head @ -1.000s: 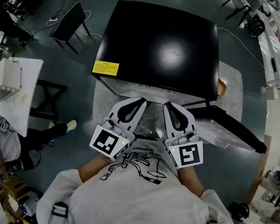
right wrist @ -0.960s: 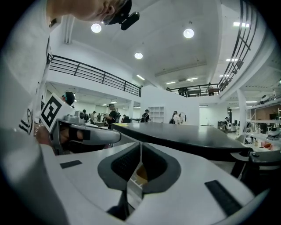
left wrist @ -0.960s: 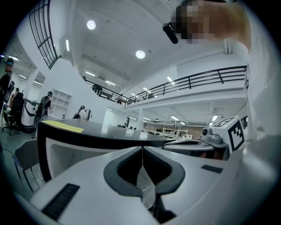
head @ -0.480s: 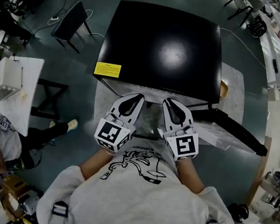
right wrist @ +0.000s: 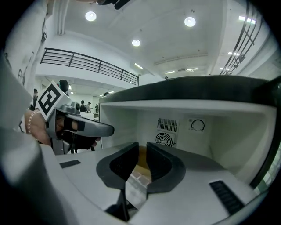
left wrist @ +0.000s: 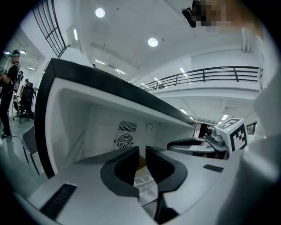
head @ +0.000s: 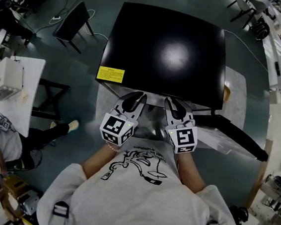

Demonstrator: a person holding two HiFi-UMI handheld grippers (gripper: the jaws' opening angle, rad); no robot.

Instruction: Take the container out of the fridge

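Grippers (left wrist: 142,154) (right wrist: 142,151) opening, container (right wrist: 139,173) perhaps between jaws

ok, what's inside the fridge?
Back-wall fan vent, a dial, and a brownish sliver of the container seen between the right gripper's opening jaws, which cover the rest.

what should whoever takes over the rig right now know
left gripper: jaws opening, narrow gap; the clear container shows in the gap, not clamped.
right gripper: same, jaws opening, container seen between them, no grip.
things: container sits in the fridge, just ahead of both grippers; the door hangs open to the right.
done: door open, both grippers at the fridge mouth.
left to do: close on the container and bring it out.
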